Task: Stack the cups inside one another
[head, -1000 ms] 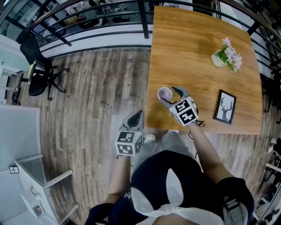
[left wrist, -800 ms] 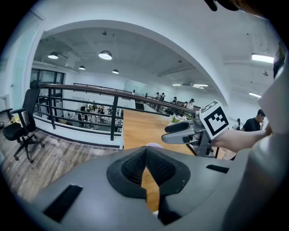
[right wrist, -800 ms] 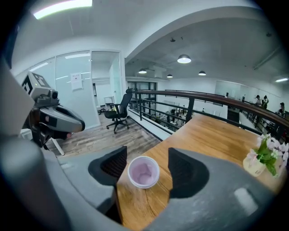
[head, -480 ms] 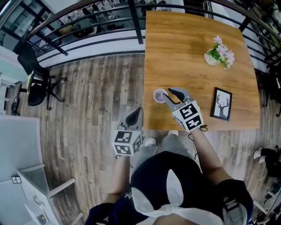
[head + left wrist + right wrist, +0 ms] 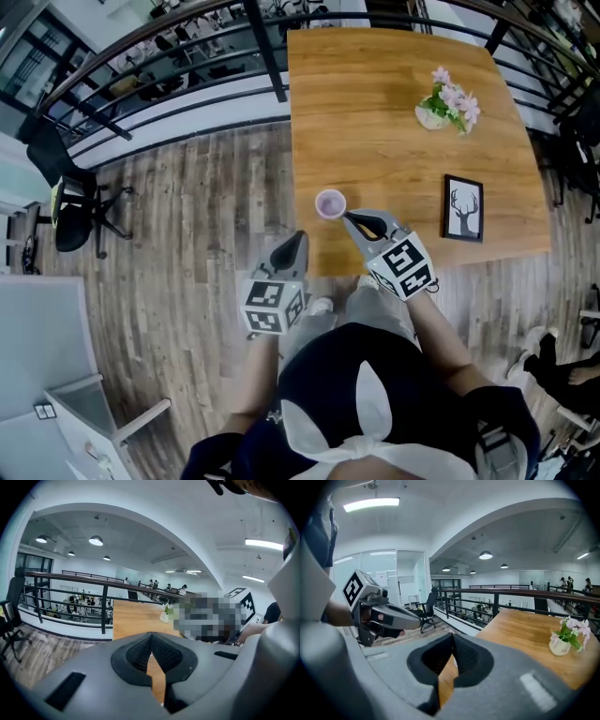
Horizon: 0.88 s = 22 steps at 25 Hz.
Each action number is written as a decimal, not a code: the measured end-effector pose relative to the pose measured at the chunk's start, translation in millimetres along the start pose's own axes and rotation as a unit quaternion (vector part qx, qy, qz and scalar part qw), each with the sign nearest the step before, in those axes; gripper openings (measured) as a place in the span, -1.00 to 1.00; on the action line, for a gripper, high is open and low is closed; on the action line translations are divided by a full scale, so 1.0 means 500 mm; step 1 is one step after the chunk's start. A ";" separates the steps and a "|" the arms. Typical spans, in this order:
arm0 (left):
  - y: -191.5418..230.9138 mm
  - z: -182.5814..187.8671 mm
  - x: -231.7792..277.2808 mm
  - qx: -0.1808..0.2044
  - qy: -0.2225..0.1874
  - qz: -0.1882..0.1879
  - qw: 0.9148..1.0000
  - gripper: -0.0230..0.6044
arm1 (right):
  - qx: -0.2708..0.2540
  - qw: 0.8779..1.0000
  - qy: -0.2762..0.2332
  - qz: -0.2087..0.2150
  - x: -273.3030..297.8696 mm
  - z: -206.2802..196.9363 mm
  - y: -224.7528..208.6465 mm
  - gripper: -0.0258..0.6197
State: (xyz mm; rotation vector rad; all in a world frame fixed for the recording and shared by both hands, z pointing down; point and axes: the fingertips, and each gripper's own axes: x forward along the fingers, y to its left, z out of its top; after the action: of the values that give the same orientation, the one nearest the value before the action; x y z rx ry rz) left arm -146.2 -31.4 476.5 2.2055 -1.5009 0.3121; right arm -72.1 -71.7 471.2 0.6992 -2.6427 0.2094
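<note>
pale lilac cup stack [image 5: 330,203] upright, mouth up, near wooden table's [image 5: 394,112] near-left edge.

Cup [image 5: 330,203] on table [image 5: 394,112], frame [image 5: 462,208] right, flowers [image 5: 446,100] behind

The left gripper [image 5: 296,236] points toward 12 o'clock, fingers together; the right gripper [image 5: 352,219], toward 10 o'clock, has just closed empty.

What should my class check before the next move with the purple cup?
1. Right gripper empty: ok, shut on nothing.
2. Left gripper empty: ok, shut, off the table's edge.
3. Purple cup upright on table: ok.
4. Another loose cup in view: not ok, none seen.
5. Cups nested inside it: cannot tell.
6. Flower vase and picture frame clear of cup: ok.
</note>
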 end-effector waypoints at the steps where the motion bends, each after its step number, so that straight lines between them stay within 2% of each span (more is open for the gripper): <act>1: -0.006 0.002 0.000 -0.002 -0.001 -0.006 1.000 -0.87 | 0.002 1.000 0.003 0.003 -0.004 -0.005 0.008 -0.92; 5: -0.031 0.007 0.000 0.003 -0.002 -0.027 1.000 -0.87 | 0.010 1.000 0.017 0.006 -0.017 -0.031 0.042 -0.92; 11: -0.061 0.001 -0.006 0.013 0.004 -0.052 0.999 -0.87 | 0.049 0.998 0.024 0.019 -0.033 -0.056 0.092 -0.92; 22: -0.096 -0.026 -0.018 0.025 0.019 -0.078 0.996 -0.87 | 0.046 0.999 0.027 -0.007 -0.062 -0.068 0.120 -0.93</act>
State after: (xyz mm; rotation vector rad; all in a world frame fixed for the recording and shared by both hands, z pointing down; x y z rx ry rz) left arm -104.6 -3.3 472.6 2.3265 -1.3042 0.3434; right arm -65.7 1.9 486.9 0.7309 -2.5888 0.3428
